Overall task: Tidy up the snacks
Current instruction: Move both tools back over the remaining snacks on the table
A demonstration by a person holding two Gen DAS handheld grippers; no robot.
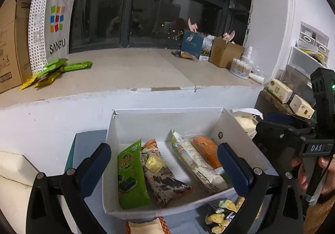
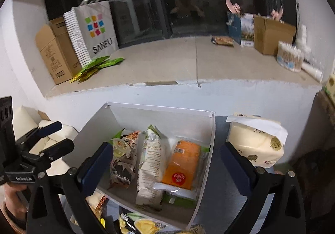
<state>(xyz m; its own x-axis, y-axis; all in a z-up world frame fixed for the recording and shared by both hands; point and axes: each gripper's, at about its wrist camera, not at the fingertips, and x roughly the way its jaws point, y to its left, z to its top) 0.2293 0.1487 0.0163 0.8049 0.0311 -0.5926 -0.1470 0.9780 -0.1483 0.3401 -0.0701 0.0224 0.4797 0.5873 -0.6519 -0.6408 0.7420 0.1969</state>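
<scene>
A white cardboard box (image 1: 234,129) holds several snack packs: a green seaweed pack (image 1: 130,173), a brown patterned pack (image 1: 163,179) with a small yellow jelly cup (image 1: 153,163) on it, a white pack (image 1: 194,164) and an orange pack (image 1: 207,150). The box (image 2: 94,131) and orange pack (image 2: 182,167) also show in the right wrist view. My left gripper (image 1: 164,169) is open and empty above the box. My right gripper (image 2: 167,169) is open and empty above it too. More snack packs (image 1: 222,213) lie in front of the box.
A stone windowsill (image 1: 129,68) runs behind, with a SANFU paper bag (image 1: 56,24), cardboard boxes (image 1: 12,41), green packets (image 1: 54,70), a brown carton (image 1: 225,51) and a cotton swab tub (image 1: 240,68). A tissue pack (image 2: 255,143) lies right of the box.
</scene>
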